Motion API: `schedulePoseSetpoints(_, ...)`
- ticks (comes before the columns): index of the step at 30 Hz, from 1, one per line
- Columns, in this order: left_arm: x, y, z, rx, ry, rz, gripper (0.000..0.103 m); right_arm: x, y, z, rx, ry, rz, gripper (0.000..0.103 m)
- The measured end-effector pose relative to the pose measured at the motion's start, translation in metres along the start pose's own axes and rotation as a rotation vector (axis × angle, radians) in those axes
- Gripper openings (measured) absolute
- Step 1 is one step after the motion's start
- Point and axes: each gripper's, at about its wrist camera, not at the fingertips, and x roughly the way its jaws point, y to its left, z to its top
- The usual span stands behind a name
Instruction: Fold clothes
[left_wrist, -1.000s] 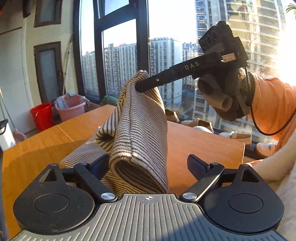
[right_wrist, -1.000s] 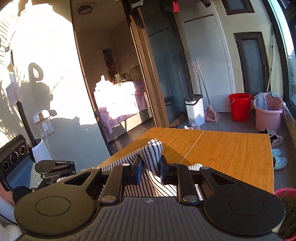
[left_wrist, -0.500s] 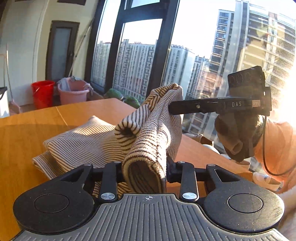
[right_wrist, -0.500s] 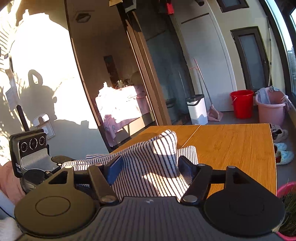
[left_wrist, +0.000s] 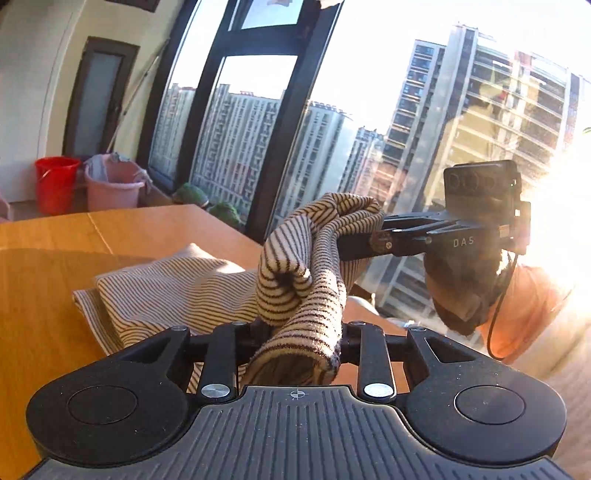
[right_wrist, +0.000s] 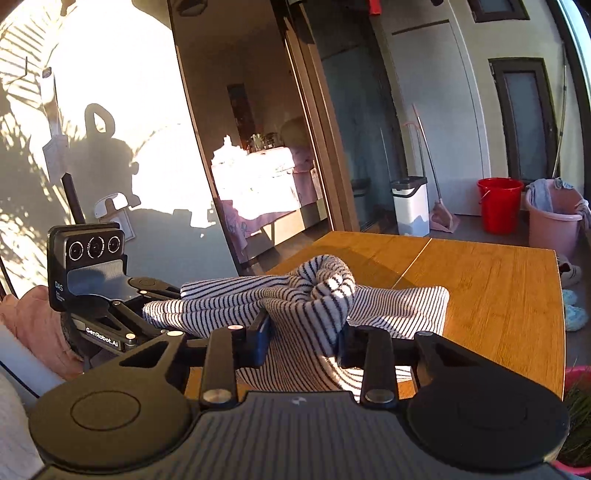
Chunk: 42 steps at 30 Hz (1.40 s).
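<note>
A cream garment with dark stripes (left_wrist: 177, 284) lies partly folded on the wooden table (left_wrist: 44, 280), and one end is lifted in a bunch. My left gripper (left_wrist: 301, 332) is closing, its pads pressing the thick roll of fabric between them. My right gripper (left_wrist: 365, 240) comes in from the right and grips the top of the same bunch. In the right wrist view my right gripper (right_wrist: 303, 341) is closing with the striped garment (right_wrist: 399, 306) squeezed between its pads. My left gripper (right_wrist: 162, 306) bites the cloth's left end.
A red bucket (right_wrist: 498, 203), a pink basin (right_wrist: 554, 221) and a white bin (right_wrist: 410, 206) stand on the floor past the table's far end (right_wrist: 498, 288). Shoes (right_wrist: 574, 317) lie beside the table. A tall window (left_wrist: 280, 122) runs along one side.
My left gripper, open a second ago, has shut on the hanging roll of fabric. My right gripper let go of its small pinch, opened, and has shut again on a thicker bunch.
</note>
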Motion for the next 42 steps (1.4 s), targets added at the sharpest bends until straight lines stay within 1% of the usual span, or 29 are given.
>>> schedulePoseSetpoints(2,-0.013,-0.009,0.005,-0.003,-0.032,-0.04,0.031,-0.018,0.006,0.004,0.026,-0.032,0.041,0.032)
schedulePoseSetpoints(4,-0.019,-0.014,0.009,0.0,-0.053,-0.067,0.031,-0.029,0.008,0.01,0.042,-0.061,0.053,0.032)
schedulePoseSetpoints(6,-0.01,-0.012,0.015,0.018,-0.054,-0.05,0.031,-0.026,0.001,0.015,0.054,-0.075,0.027,0.032)
schedulePoseSetpoints(9,0.013,0.004,0.02,-0.015,-0.039,-0.017,0.032,-0.004,-0.024,0.019,0.107,-0.064,-0.033,0.032)
schedulePoseSetpoints(11,0.03,0.019,0.022,-0.045,-0.023,0.024,0.035,0.016,-0.044,0.02,0.14,-0.051,-0.073,0.032)
schedulePoseSetpoints(13,0.046,0.038,0.025,-0.084,-0.005,0.078,0.042,0.037,-0.064,0.02,0.178,-0.034,-0.114,0.032)
schedulePoseSetpoints(15,0.058,0.056,0.023,-0.113,0.001,0.149,0.058,0.062,-0.084,0.017,0.217,-0.01,-0.169,0.032)
schedulePoseSetpoints(17,0.069,0.074,0.021,-0.142,0.006,0.221,0.059,0.085,-0.102,0.012,0.25,0.017,-0.225,0.032)
schedulePoseSetpoints(19,0.067,0.088,0.019,-0.175,0.001,0.29,0.059,0.103,-0.118,0.006,0.294,0.036,-0.251,0.032)
schedulePoseSetpoints(20,0.063,0.094,0.019,-0.189,-0.004,0.323,0.061,0.109,-0.125,0.003,0.318,0.039,-0.247,0.033)
schedulePoseSetpoints(21,0.053,0.101,0.027,-0.2,-0.013,0.341,0.067,0.113,-0.13,0.001,0.336,0.04,-0.245,0.034)
schedulePoseSetpoints(24,0.032,0.09,0.036,-0.173,-0.068,0.326,0.08,0.125,-0.132,0.002,0.32,0.055,-0.256,0.036)
schedulePoseSetpoints(25,0.028,0.083,0.04,-0.148,-0.082,0.308,0.083,0.129,-0.131,0.003,0.307,0.063,-0.263,0.036)
schedulePoseSetpoints(27,0.027,0.061,0.047,-0.063,-0.11,0.246,0.091,0.137,-0.124,0.006,0.261,0.075,-0.273,0.036)
schedulePoseSetpoints(30,0.041,0.031,0.049,0.023,-0.082,0.103,0.097,0.142,-0.109,0.009,0.197,0.074,-0.257,0.036)
schedulePoseSetpoints(31,0.052,0.024,0.047,0.042,-0.062,0.089,0.097,0.143,-0.106,0.011,0.188,0.072,-0.244,0.036)
schedulePoseSetpoints(33,0.068,0.019,0.04,0.084,0.008,0.131,0.097,0.141,-0.102,0.013,0.177,0.07,-0.225,0.038)
schedulePoseSetpoints(35,0.084,0.034,0.029,0.036,0.075,0.187,0.097,0.137,-0.1,0.014,0.158,0.071,-0.223,0.041)
schedulePoseSetpoints(36,0.092,0.042,0.023,0.011,0.108,0.215,0.098,0.134,-0.1,0.015,0.15,0.071,-0.221,0.044)
schedulePoseSetpoints(37,0.093,0.048,0.021,-0.017,0.112,0.209,0.098,0.13,-0.099,0.015,0.148,0.067,-0.217,0.048)
schedulePoseSetpoints(39,0.092,0.052,0.019,-0.041,0.108,0.203,0.098,0.116,-0.097,0.016,0.146,0.039,-0.212,0.067)
schedulePoseSetpoints(41,0.091,0.052,0.019,-0.041,0.107,0.204,0.098,0.103,-0.096,0.013,0.146,0.014,-0.202,0.072)
schedulePoseSetpoints(42,0.09,0.054,0.018,-0.047,0.105,0.201,0.098,0.098,-0.096,0.01,0.147,0.01,-0.204,0.072)
